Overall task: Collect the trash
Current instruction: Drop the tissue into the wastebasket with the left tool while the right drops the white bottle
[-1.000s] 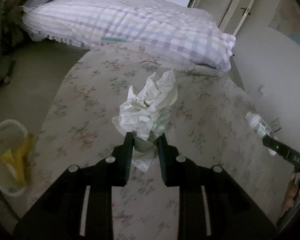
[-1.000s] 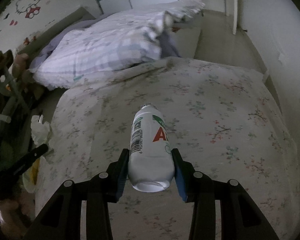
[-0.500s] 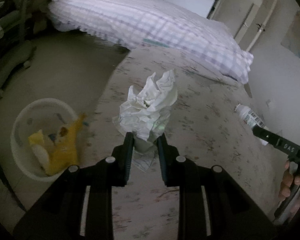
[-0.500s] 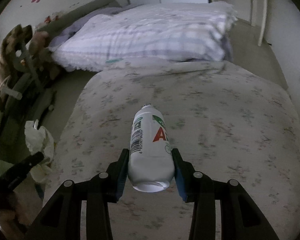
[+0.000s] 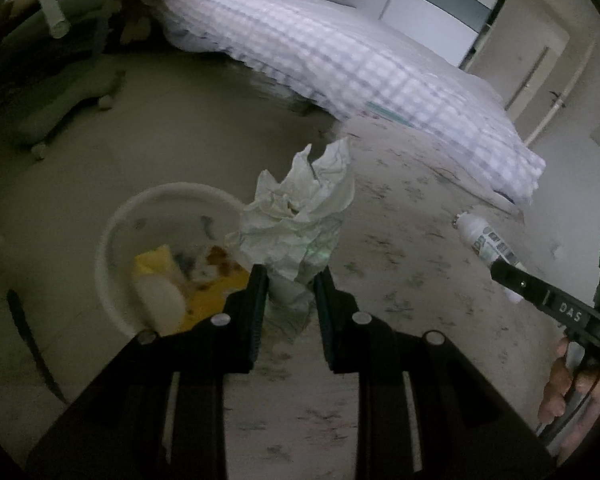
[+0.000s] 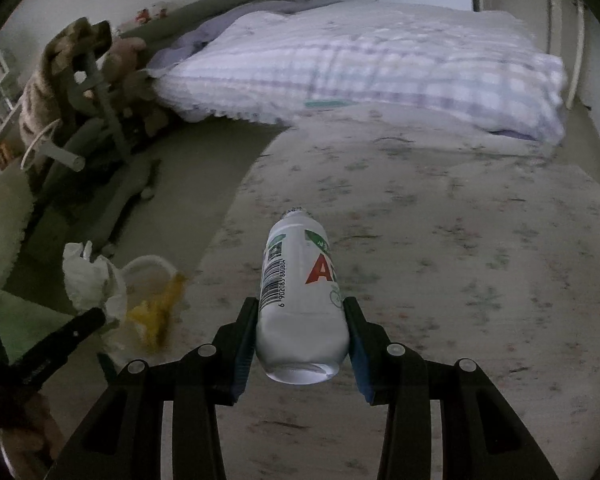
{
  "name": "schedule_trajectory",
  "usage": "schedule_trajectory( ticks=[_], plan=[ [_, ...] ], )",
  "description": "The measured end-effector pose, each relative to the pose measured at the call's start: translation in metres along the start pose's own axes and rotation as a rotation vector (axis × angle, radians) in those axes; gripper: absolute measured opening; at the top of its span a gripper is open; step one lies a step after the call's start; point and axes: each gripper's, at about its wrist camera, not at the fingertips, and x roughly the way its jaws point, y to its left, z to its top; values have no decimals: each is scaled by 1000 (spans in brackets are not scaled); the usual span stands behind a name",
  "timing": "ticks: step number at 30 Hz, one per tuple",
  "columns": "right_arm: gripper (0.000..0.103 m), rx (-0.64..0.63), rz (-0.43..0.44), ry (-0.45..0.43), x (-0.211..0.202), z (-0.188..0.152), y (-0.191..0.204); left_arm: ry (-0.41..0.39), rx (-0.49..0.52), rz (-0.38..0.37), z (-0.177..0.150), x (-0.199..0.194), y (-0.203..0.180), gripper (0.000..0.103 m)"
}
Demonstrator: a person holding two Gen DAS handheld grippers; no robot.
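While the crumpled white paper wad (image 5: 300, 228) is clamped by the left gripper (image 5: 290, 292) and the white plastic bottle (image 6: 300, 300) by the right gripper (image 6: 302, 340), each should be released only above the round white bin (image 5: 116, 236).

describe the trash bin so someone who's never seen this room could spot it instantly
Start at the bed with the floral sheet and the lilac checked quilt. Drop to the grey floor beside the bed's near edge: the round white plastic bin stands there. It is the only open container on that floor, already holding yellow wrappers and a pale bottle.
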Motion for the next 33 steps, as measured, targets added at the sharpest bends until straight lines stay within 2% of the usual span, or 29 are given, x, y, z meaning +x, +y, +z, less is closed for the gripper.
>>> schedule_trajectory(
  ticks=[8,9,10,11,12,14,21,29,31,33],
  plan=[
    [42,-80,52,20,26,-4,55,-9,-56,62,4,0,49,27],
    [42,-88,60,20,29,-4,60,-15,-62,76,4,-1,54,30],
    [42,-96,69,20,32,-4,66,-16,-69,88,5,-1,58,35],
    [42,-105,77,20,35,-4,72,-15,-80,95,6,-1,61,48],
    [42,-112,83,22,37,-5,77,-13,-100,111,6,-2,68,66],
    [43,-125,95,28,42,-7,89,-18,-115,147,6,-5,75,78],
    [43,-175,127,55,66,-14,123,-8,-65,276,-2,-14,95,85],
    [43,-209,174,81,92,-20,156,27,-54,288,-7,-18,107,89],
    [43,-218,222,70,96,-20,161,30,-60,280,-8,-19,108,90],
    [56,-218,248,70,97,-19,163,36,-65,267,-9,-19,110,90]
  ],
)
